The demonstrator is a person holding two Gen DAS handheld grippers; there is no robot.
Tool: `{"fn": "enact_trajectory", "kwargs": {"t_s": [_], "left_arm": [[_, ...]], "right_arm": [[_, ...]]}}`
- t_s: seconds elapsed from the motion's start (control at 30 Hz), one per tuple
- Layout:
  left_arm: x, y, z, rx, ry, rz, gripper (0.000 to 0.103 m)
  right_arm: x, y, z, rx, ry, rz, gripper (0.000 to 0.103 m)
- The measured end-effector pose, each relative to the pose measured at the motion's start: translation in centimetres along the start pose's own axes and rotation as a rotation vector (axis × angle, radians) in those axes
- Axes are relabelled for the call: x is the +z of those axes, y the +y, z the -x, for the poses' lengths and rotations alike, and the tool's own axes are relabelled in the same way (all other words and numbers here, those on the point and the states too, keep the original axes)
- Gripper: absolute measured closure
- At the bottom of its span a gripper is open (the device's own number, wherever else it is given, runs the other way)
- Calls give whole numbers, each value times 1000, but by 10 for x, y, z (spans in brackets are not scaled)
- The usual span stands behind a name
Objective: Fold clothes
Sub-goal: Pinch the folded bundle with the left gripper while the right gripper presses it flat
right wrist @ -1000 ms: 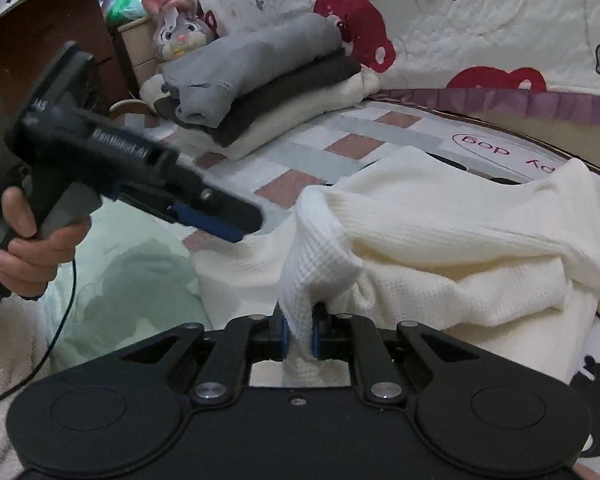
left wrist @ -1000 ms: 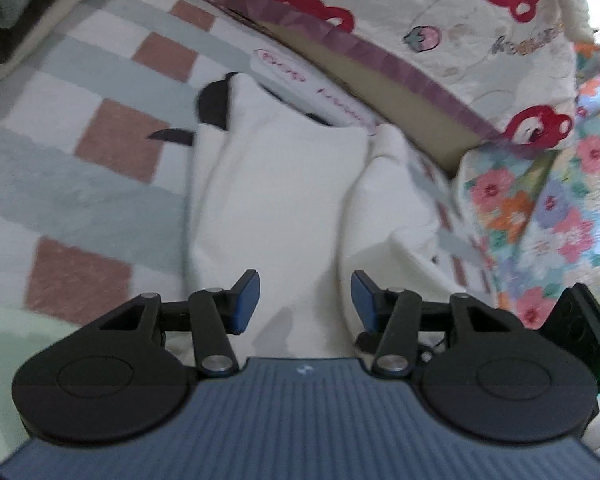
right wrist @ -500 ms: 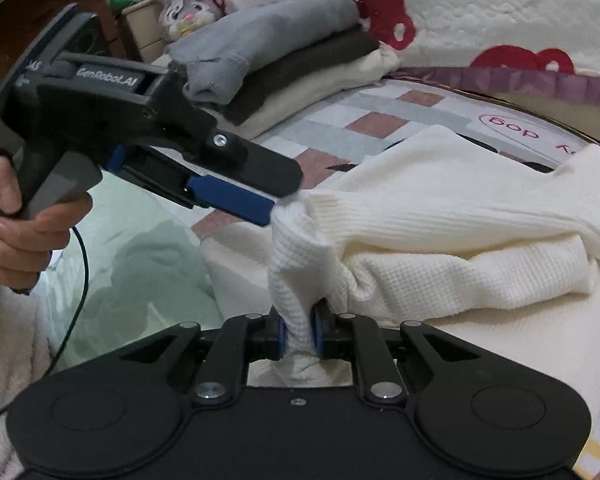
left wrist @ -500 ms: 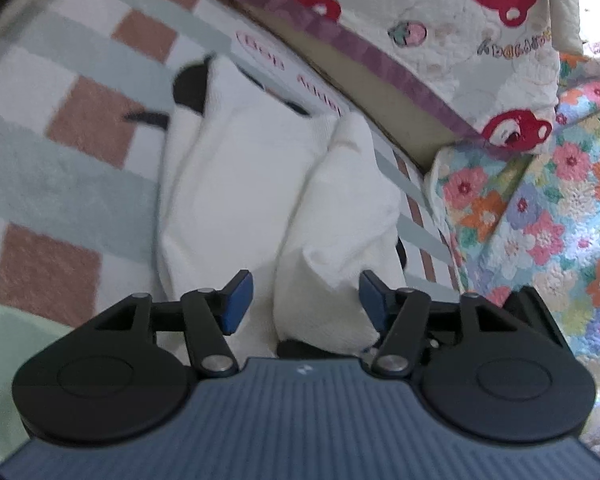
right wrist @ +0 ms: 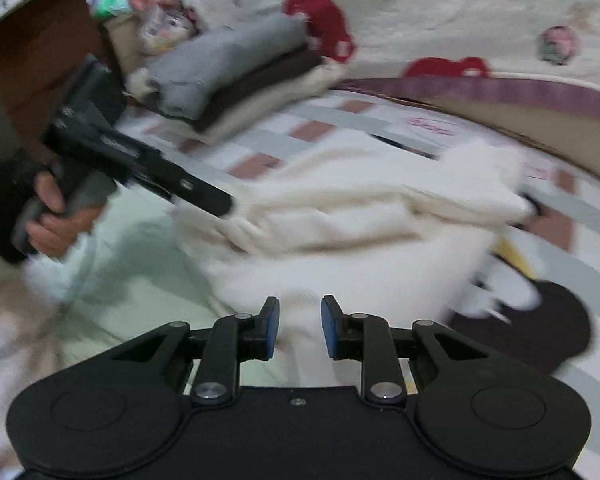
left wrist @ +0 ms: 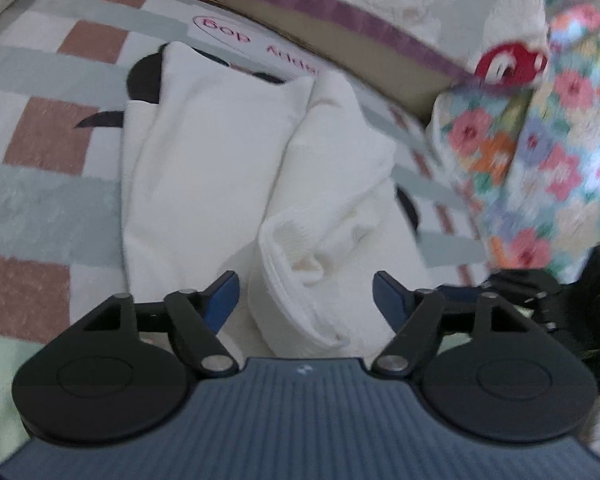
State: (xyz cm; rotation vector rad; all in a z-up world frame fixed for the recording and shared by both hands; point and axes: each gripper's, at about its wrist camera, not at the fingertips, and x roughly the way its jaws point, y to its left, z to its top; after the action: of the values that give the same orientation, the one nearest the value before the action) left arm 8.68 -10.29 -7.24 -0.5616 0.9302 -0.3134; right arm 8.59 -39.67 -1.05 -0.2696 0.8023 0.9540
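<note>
Our left hand-held gripper (left wrist: 304, 294) is spread wide, with a folded cuff of the cream sweater (left wrist: 220, 152) between its fingers but not pinched. Our right hand-held gripper (right wrist: 296, 328) is also parted and holds nothing, hovering just above the sweater's near edge. The sweater lies on the checked blanket (left wrist: 40, 136) of the bed, sleeves turned in over the body, so we judge it partly folded; the final fold and tidying are left. A stack of folded clothes (right wrist: 228, 76) sits behind, near the pillow, suggesting several pieces are done.
</note>
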Motion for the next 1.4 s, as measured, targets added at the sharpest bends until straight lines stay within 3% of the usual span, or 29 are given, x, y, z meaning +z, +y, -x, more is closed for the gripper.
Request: {"fn": "enact_trajectory", "kwargs": {"t_s": [0.1, 0.13, 0.17, 0.27, 0.3, 0.4, 0.5, 0.57, 0.67, 0.7, 0.73, 0.77, 0.9, 0.97, 1.13, 1.17, 1.3, 1.4], "left_arm": [[-1, -14, -20, 144, 54, -102, 35], [-1, -20, -25, 205, 69, -144, 70], [-2, -27, -23, 227, 53, -175, 85], [-2, -46, -5, 281, -35, -244, 91], [-2, -49, 8, 291, -83, -248, 91], [-4, -29, 37, 304, -125, -122, 91], [-17, -1, 17, 369, -31, -33, 91], [-20, -2, 16, 376, -39, -36, 91], [-17, -19, 36, 389, -127, -101, 91], [-16, -22, 42, 397, -147, -111, 91], [-17, -22, 43, 401, -145, -111, 91], [-18, -21, 43, 405, -140, -108, 91], [-23, -9, 28, 430, -44, -44, 88], [-23, -12, 26, 452, -60, -68, 86], [-17, -17, 32, 490, -93, -149, 80], [-15, -11, 33, 461, -87, -120, 80], [-10, 10, 39, 372, -84, 12, 80], [-6, 11, 47, 366, -103, 46, 79]], "right_arm": [[-18, 6, -3, -93, 38, 67, 64], [-22, 6, -6, -91, 59, 65, 64], [-24, 8, -8, -98, 69, 70, 64], [-29, 16, -14, -140, 75, 107, 63], [-29, 19, -16, -156, 66, 126, 62], [-31, 34, -20, -212, 39, 219, 61], [-39, 51, -22, -249, 20, 342, 58], [-40, 63, -32, -275, 18, 425, 56], [-45, 80, -47, -357, -1, 572, 55], [-45, 82, -49, -378, 8, 598, 75], [-43, 82, -48, -391, 14, 605, 85], [-42, 81, -47, -399, 19, 608, 86], [-36, 69, -47, -344, 59, 535, 88], [-38, 66, -52, -336, 87, 513, 87], [-14, 55, -46, -250, 147, 273, 79], [-7, 50, -39, -197, 146, 181, 77], [15, 47, 0, 68, 34, -148, 78], [18, 82, 20, 58, -2, -71, 73]]}}
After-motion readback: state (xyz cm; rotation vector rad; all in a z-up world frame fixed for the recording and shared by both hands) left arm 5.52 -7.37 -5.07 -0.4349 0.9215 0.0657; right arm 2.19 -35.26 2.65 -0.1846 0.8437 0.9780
